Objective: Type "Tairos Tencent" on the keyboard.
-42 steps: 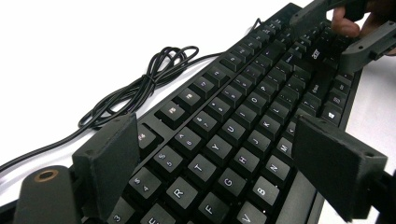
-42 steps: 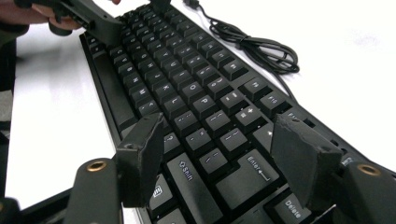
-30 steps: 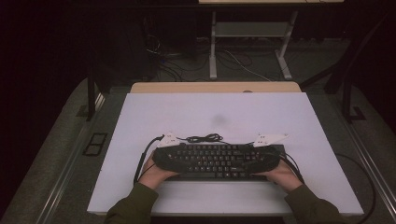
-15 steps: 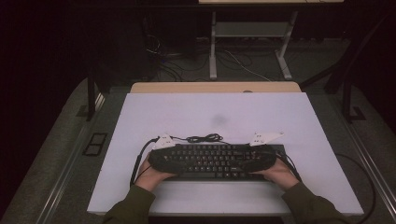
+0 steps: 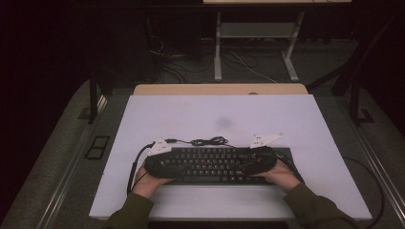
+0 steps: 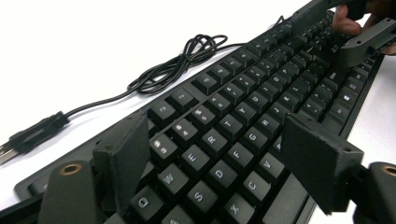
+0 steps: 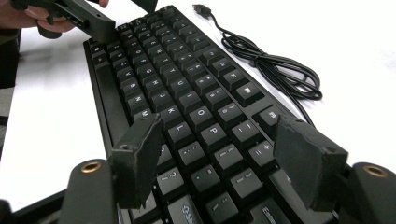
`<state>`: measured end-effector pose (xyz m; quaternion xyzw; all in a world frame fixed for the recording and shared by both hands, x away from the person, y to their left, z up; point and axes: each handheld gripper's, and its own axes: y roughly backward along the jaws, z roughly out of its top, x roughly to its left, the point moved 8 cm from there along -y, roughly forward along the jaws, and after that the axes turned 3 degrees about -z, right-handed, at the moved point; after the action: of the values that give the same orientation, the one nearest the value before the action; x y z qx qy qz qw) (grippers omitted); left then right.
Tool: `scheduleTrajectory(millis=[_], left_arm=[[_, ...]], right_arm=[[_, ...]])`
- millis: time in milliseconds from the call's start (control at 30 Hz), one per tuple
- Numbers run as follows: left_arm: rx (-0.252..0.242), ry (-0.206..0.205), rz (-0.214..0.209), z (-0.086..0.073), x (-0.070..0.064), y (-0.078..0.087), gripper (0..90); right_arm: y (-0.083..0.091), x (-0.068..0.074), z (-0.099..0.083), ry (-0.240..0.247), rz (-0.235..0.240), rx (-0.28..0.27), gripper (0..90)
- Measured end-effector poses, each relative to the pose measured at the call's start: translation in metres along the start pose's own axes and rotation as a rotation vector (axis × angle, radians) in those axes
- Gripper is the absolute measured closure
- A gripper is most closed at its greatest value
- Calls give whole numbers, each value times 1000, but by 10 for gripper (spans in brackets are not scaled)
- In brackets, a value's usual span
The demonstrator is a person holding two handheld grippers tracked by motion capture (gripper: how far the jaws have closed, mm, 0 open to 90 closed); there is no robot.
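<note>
Keyboard lies flat between the spread-jawed left hand-held gripper and right hand-held gripper, neither clamping it.

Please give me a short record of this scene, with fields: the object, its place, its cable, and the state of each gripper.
object: black keyboard
place: near edge of the white table, flat
cable: cable coiled on the table behind the keyboard, plug loose
left gripper: left gripper jaws open, over the keyboard's left end
right gripper: right gripper jaws open, over its right end
</note>
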<state>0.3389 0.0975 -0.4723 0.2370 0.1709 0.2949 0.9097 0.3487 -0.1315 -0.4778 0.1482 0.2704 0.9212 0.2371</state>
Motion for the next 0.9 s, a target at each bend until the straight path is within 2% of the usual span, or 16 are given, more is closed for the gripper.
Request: scheduleTrajectory(millis=[500, 600, 633, 667, 900], left_arm=[[-10, 1, 40, -6, 6, 14, 441], [-9, 3, 43, -7, 6, 16, 502], [-8, 3, 47, -7, 7, 17, 557], [-8, 1, 50, -7, 7, 17, 557], [12, 22, 72, -10, 11, 20, 753]], right_arm=[[-12, 4, 6, 17, 27, 9, 316], [-13, 4, 6, 18, 28, 11, 315], [-14, 4, 6, 22, 28, 11, 314], [-14, 4, 6, 22, 28, 11, 314], [-16, 5, 7, 21, 31, 16, 313]])
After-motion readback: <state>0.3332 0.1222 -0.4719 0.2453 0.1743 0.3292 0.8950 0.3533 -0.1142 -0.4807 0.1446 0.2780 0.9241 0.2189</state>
